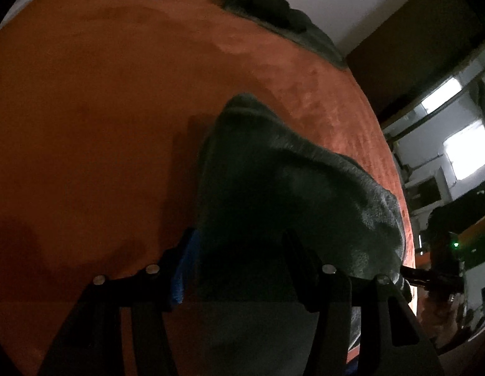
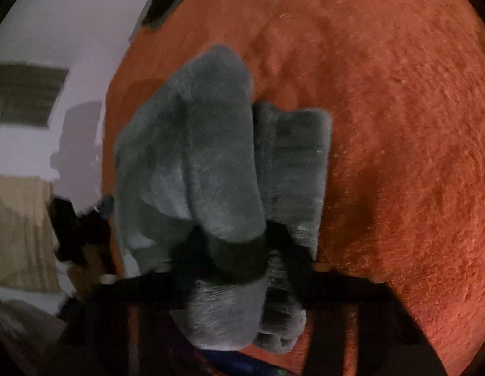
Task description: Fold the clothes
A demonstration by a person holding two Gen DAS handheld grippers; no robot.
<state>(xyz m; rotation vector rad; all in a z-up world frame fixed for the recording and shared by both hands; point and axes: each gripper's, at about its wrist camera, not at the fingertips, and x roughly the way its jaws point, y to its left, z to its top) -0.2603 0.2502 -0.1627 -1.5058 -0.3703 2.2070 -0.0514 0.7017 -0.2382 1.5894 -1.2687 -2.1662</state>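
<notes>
Orange and fuzzy, a big blanket (image 1: 101,109) filled most of both views. It spread from the left edge to the right side in the left wrist view, and it filled the whole right half of the right wrist view.

Next in size was the soft grey cloth (image 2: 211,156). In the right wrist view it sat in the middle of the frame, bunched up in thick folds, and it ran from the upper middle down to the bottom. In the left wrist view the same grey cloth looked very dark. It rose like a hill from the bottom middle up to the centre of the frame.

A second dark pile of clothes (image 1: 267,9) lay at the far edge of the blanket, at the top of the left wrist view, well apart from the grey cloth.

The left gripper (image 1: 239,269) sat at the bottom of its frame. Its two black fingers stood fairly wide apart with the cloth between them. Whether the pads pressed on the cloth was too dark to tell.

The right gripper (image 2: 239,263) sat low in the middle of its frame. Its fingers were pulled in close and pinched a fat fold of the grey cloth.
</notes>
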